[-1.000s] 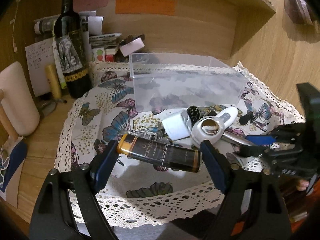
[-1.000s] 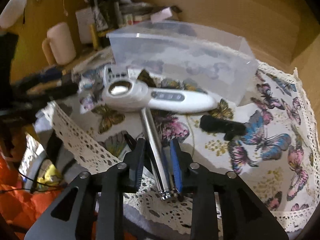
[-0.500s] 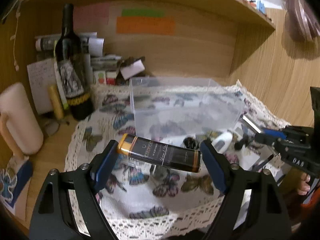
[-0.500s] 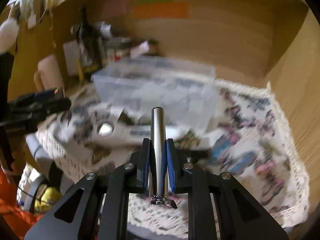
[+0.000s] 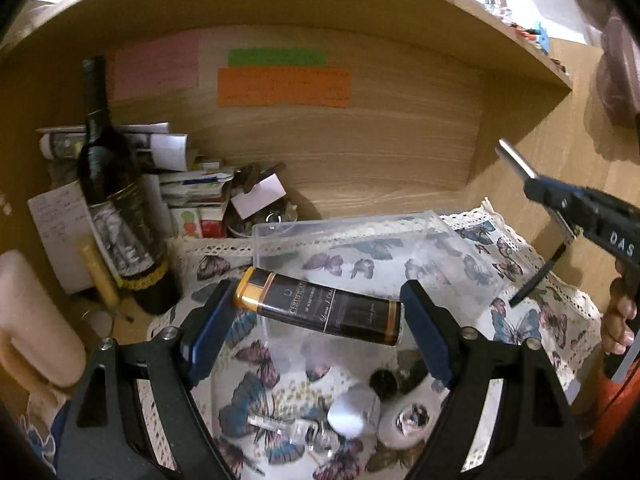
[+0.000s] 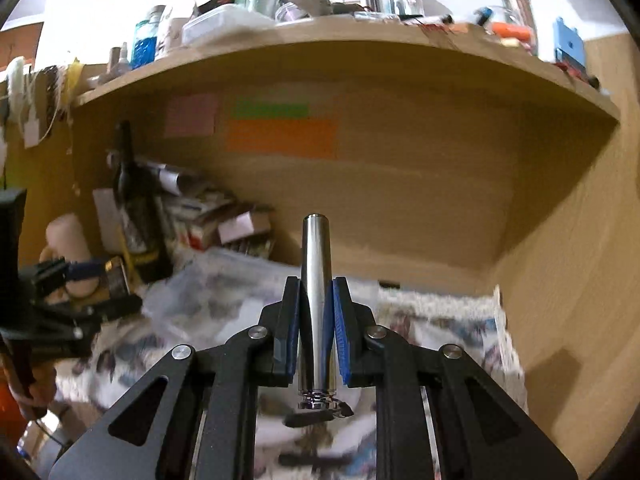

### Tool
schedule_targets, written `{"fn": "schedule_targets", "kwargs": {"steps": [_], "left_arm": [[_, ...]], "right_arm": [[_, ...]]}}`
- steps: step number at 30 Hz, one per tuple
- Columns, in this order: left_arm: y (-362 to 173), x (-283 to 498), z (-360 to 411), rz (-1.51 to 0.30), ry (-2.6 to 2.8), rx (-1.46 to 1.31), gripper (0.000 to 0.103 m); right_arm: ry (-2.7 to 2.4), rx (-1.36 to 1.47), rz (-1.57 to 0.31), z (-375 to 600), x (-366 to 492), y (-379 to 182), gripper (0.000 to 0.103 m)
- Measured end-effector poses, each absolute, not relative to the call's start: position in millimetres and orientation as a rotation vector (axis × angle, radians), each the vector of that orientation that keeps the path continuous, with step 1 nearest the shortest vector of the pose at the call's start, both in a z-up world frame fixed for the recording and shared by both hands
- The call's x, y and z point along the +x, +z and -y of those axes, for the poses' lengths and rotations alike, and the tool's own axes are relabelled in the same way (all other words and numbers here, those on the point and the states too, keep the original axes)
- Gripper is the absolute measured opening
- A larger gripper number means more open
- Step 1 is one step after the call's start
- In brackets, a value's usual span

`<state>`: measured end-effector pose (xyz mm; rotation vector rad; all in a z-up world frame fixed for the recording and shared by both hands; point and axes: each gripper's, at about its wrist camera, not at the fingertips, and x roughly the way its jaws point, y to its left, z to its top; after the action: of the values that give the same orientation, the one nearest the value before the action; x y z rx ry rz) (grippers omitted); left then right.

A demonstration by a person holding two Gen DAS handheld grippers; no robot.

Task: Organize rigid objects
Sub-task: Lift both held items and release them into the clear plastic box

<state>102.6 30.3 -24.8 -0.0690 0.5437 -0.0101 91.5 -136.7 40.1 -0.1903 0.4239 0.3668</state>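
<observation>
My left gripper is shut on a black tube with gold bands, held crosswise above the butterfly cloth, just in front of the clear plastic box. My right gripper is shut on a silver metal cylinder, raised high and pointing at the shelf's back wall; it also shows at the right of the left wrist view. A white cap, a white handheld device and a small black round piece lie on the cloth below.
A dark wine bottle stands at the back left beside papers and small boxes. A pale roll lies at the far left. A wooden shelf loaded with bottles and jars hangs overhead. A wood wall closes the right side.
Both grippers rose off the cloth. The left lifted the black tube toward the clear box. The right lifted the silver cylinder from beside the white device and tilted it upward.
</observation>
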Motion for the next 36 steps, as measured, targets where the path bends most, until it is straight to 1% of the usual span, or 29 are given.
{"fn": "schedule_targets", "kwargs": {"steps": [4, 8, 17, 20, 27, 32, 36], "left_arm": [[-26.9, 128.6, -29.6, -0.577, -0.010, -0.065, 0.083], [-36.3, 153.0, -23.9, -0.630, -0.032, -0.054, 0.083], [-71.0, 196.0, -10.9, -0.761, -0.044, -0.005, 0.083], [-80.9, 203.9, -7.1, -0.796, -0.045, -0.001, 0.083], [-90.0, 207.9, -2.5, -0.820, -0.030, 0.017, 0.083], [-89.4, 208.5, -4.7, -0.824, -0.027, 0.006, 0.083], [-81.0, 199.9, -3.0, -0.791, -0.028, 0.013, 0.085]], "right_arm": [[0.371, -0.206, -0.422, 125.5, 117.0, 41.5, 0.014], [0.390, -0.214, -0.466, 112.3, 142.2, 28.2, 0.014], [0.403, -0.289, -0.685, 93.4, 184.3, -32.6, 0.014], [0.404, -0.309, -0.737, 92.4, 189.4, -43.6, 0.014], [0.413, -0.352, -0.835, 90.1, 194.5, -64.5, 0.014], [0.415, -0.337, -0.852, 93.3, 195.3, -64.0, 0.014], [0.390, -0.352, -0.833, 91.8, 190.8, -60.1, 0.015]]}}
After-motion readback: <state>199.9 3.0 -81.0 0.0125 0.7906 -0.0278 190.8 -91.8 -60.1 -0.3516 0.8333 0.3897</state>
